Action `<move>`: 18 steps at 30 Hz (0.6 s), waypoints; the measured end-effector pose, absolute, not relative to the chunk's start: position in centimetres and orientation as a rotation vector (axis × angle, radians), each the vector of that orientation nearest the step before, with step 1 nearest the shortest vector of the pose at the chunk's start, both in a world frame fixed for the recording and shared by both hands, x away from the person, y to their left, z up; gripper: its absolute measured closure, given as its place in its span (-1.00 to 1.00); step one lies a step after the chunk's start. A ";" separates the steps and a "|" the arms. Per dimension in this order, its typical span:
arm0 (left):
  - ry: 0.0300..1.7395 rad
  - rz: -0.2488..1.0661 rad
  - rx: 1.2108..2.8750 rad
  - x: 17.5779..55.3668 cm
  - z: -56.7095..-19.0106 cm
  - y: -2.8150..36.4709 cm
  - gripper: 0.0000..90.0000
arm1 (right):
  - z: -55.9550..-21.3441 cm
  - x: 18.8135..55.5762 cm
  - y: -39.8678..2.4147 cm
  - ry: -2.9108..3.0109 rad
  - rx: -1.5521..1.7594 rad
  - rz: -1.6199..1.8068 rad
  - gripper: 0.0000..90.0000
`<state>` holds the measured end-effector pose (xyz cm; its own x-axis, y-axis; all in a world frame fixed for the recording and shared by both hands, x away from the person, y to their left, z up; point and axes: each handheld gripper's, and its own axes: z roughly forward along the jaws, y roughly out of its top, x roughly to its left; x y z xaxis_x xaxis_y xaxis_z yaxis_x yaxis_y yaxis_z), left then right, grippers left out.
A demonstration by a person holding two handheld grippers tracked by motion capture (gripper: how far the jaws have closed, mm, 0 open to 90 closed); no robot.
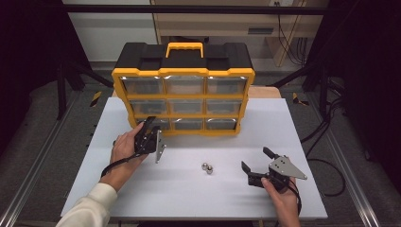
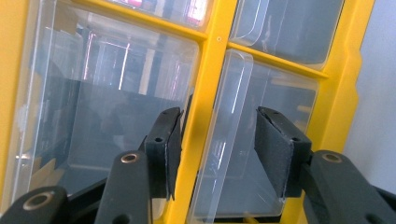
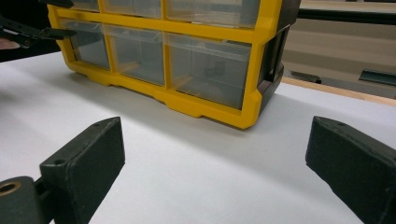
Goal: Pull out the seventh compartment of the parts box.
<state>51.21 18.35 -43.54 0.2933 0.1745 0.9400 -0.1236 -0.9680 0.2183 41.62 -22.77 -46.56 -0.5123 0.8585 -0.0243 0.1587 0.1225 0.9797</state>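
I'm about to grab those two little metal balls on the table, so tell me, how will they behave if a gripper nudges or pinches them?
The two metal balls look round and shiny, so a nudge would probably send them rolling across the flat white table. Their smooth surface may slip out from between the pads. They are small but look solid, so likely heavy for their size.

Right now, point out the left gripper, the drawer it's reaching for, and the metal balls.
left gripper (image 1: 150, 124): high view, between its fingers.
bottom-left drawer (image 2: 233, 140): left gripper view, its clear front lip.
metal balls (image 1: 208, 168): high view, where the pair meet.
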 end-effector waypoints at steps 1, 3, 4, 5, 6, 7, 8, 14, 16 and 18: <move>0.047 1.730 2.318 51.2 -43.5 18.4 0.13 | -46.6 41.6 -22.8 1.780 0.989 1.431 -0.89; 0.055 1.728 2.326 51.3 -43.6 18.4 0.14 | -46.6 41.7 -22.8 1.776 0.984 1.438 -0.89; 0.052 1.734 2.328 51.3 -43.5 18.4 0.15 | -46.6 41.7 -22.8 1.777 0.986 1.436 -0.89; 0.056 1.732 2.330 51.3 -43.6 18.4 0.16 | -46.6 41.7 -22.8 1.777 0.983 1.439 -0.89; 0.050 1.735 2.328 51.3 -43.6 18.4 0.17 | -46.6 41.7 -22.8 1.778 0.985 1.437 -0.89; 0.054 1.731 2.335 51.2 -43.7 18.4 0.18 | -46.6 41.7 -22.8 1.778 0.983 1.438 -0.89; 0.049 1.733 2.337 51.2 -43.7 18.4 0.20 | -46.6 41.7 -22.8 1.776 0.979 1.435 -0.89; 0.046 1.721 2.346 51.3 -43.9 18.4 0.31 | -46.6 41.7 -22.8 1.778 0.986 1.438 -0.89; 0.046 1.729 2.347 51.4 -43.9 18.4 0.33 | -46.6 41.7 -22.8 1.780 0.990 1.438 -0.89; 0.042 1.739 2.345 51.4 -43.9 18.5 0.34 | -46.6 41.7 -22.8 1.781 0.989 1.438 -0.89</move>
